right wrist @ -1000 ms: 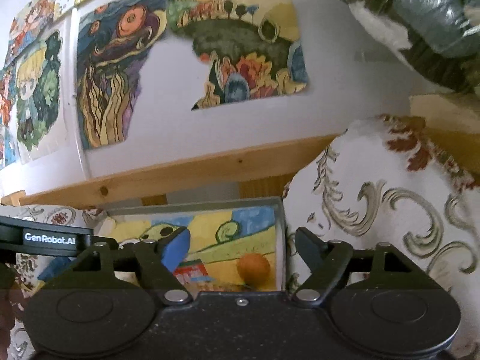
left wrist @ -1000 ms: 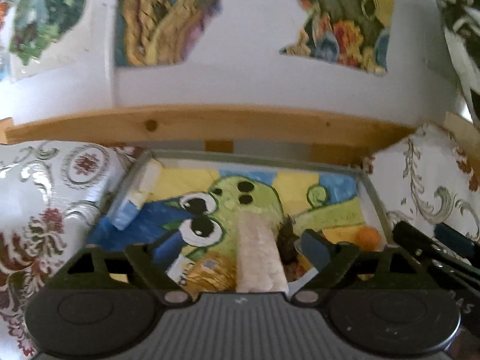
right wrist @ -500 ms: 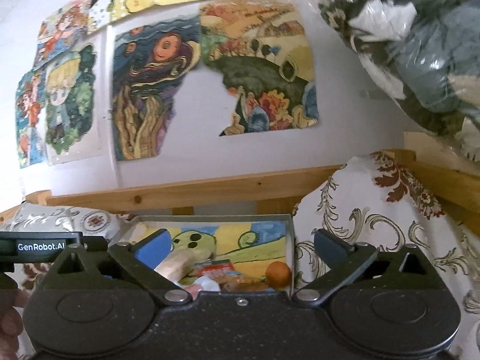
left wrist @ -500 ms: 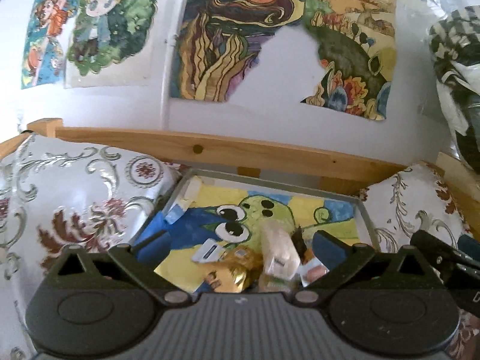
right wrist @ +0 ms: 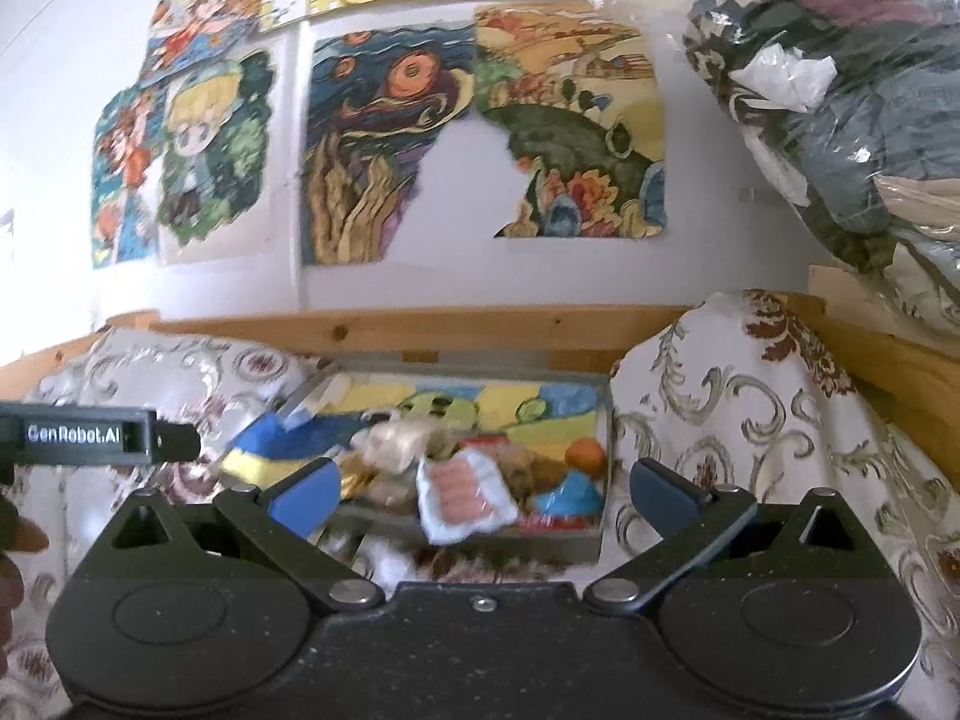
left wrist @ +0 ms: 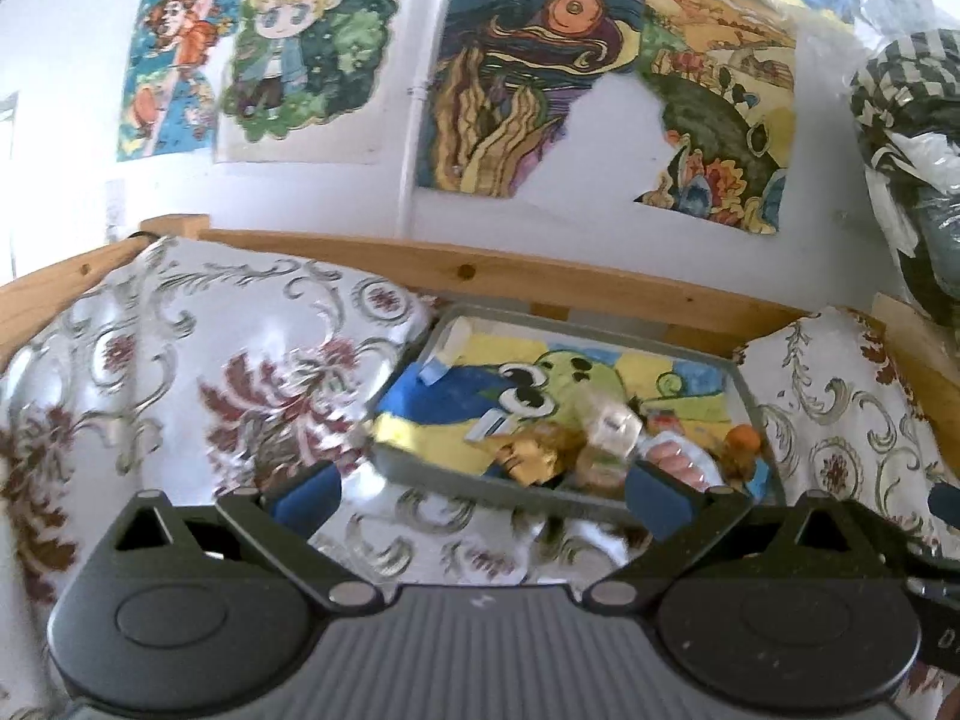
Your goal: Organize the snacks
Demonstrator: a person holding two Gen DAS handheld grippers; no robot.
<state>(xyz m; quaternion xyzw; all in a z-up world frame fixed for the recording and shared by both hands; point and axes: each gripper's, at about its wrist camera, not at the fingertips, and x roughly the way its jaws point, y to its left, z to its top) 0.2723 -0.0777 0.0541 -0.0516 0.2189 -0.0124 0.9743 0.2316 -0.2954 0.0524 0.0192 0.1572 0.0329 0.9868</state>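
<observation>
A grey tray [left wrist: 456, 477] [right wrist: 480, 531] lined with a cartoon drawing lies on a patterned cloth against a wooden rail. Snacks are heaped at its near right: a pale puffed stick [left wrist: 609, 426] [right wrist: 396, 441], a gold wrapper [left wrist: 531, 459], a clear pack of pink sausages [right wrist: 468, 495] [left wrist: 675, 462], an orange ball [right wrist: 585, 455] [left wrist: 743, 437] and a blue packet [right wrist: 570, 498]. My left gripper [left wrist: 480, 489] hangs open in front of the tray, holding nothing. My right gripper [right wrist: 483, 489] is also open and empty, just short of the tray's near rim.
Patterned cushions [left wrist: 228, 372] [right wrist: 750, 408] flank the tray on both sides. A wooden rail [left wrist: 540, 279] and a white wall with colourful drawings [right wrist: 384, 138] stand behind. Bagged clothes [right wrist: 840, 78] pile up at the upper right. The left gripper's body [right wrist: 90, 435] shows at the left edge.
Both grippers have pulled back and up from the tray, which now looks smaller and farther. The puffed stick that lay between the left fingers stays in the tray.
</observation>
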